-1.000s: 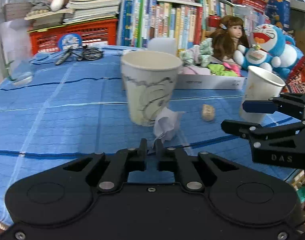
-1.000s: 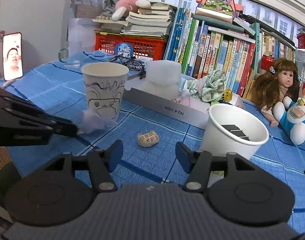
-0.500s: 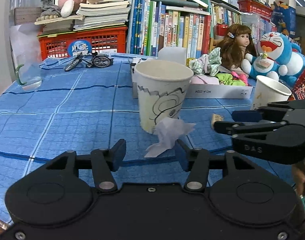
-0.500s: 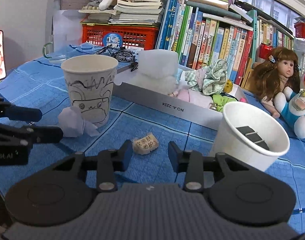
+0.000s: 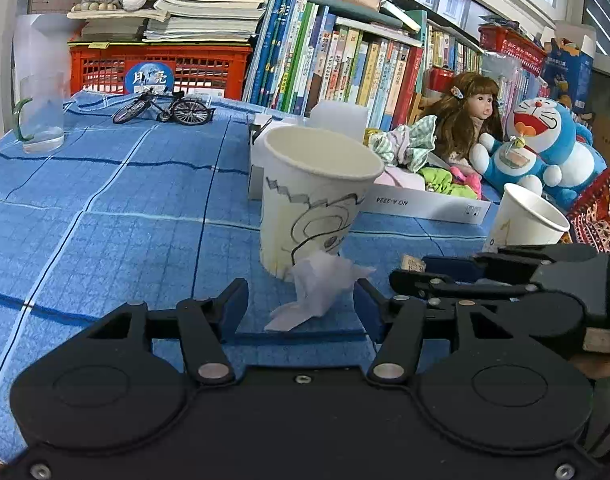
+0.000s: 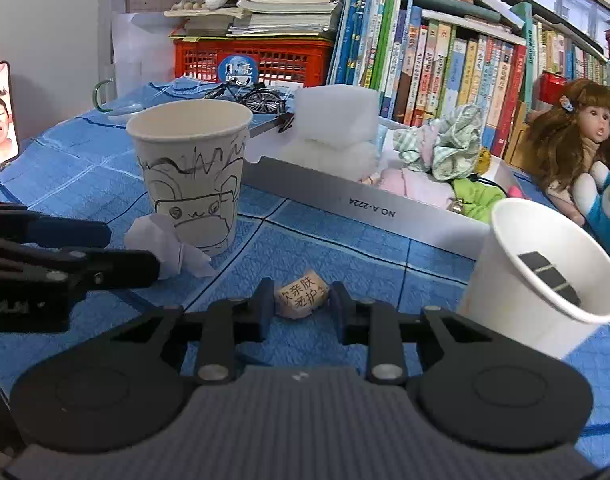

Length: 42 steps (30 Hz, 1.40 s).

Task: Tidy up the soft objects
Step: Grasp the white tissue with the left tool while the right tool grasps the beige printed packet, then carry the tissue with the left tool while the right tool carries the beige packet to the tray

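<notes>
A crumpled white tissue [image 5: 321, 284] lies on the blue cloth against the foot of the paper cup with a drawn face [image 5: 313, 200]. My left gripper [image 5: 301, 292] has its jaws opening, one on each side of the tissue and clear of it. A small beige packet with printed characters [image 6: 301, 298] lies on the cloth between the jaws of my right gripper [image 6: 301, 290], which are closing and stand close to its sides. In the right wrist view the tissue [image 6: 161, 240] sits by the left gripper's fingers [image 6: 105, 264].
A plain white paper cup [image 6: 545, 272] with dark pieces inside stands at the right. Behind it a long white box [image 6: 345, 196] holds a white sponge [image 6: 337, 112] and scrunchies. A doll, a blue plush, books, a red crate and a glass ring the table.
The left gripper opened and let go of the tissue, which dropped onto the cloth by the drawn cup. The right gripper moved up to the packet and its jaws narrowed around it.
</notes>
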Each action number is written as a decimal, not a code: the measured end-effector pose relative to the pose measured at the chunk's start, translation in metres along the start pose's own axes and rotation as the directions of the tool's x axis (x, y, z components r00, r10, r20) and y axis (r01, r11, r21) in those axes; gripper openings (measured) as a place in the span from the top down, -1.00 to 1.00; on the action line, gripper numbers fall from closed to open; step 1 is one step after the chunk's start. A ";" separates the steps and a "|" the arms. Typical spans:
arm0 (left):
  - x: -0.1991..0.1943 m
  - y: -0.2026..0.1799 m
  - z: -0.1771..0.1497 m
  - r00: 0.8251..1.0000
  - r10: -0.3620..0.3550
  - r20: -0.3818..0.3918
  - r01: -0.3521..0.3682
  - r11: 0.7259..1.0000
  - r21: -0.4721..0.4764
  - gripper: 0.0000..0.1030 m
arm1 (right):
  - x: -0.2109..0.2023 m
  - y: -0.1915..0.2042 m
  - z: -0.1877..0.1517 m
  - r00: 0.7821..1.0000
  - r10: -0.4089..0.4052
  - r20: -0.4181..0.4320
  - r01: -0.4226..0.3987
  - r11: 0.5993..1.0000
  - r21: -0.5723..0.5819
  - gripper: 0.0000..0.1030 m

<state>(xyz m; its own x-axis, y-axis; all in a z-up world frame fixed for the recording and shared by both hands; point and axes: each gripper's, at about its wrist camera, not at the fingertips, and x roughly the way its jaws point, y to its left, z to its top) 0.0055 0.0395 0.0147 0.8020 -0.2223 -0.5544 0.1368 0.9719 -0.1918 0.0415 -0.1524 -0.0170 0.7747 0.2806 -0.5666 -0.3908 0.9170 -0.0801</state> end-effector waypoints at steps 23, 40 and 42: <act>-0.004 -0.033 0.005 0.999 -0.031 -0.007 0.032 0.995 0.097 0.41 | -0.055 -0.007 -0.011 0.997 0.021 0.080 -0.026 0.998 0.065 0.30; -0.042 -0.045 0.128 0.990 -0.136 0.033 0.128 0.974 0.189 0.40 | -0.114 -0.059 0.057 0.978 0.006 0.210 -0.034 0.991 0.132 0.30; -0.032 -0.044 0.148 0.990 -0.140 -0.010 0.140 0.975 0.175 0.40 | -0.111 -0.075 0.069 0.984 0.004 0.179 -0.035 0.985 0.171 0.30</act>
<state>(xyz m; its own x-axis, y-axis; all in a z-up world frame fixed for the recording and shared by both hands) 0.0596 0.0156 0.1606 0.7692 -0.3570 -0.5299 0.3473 0.9297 -0.1222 0.0187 -0.2324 0.1089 0.8494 0.3307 -0.4113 -0.3271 0.9415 0.0815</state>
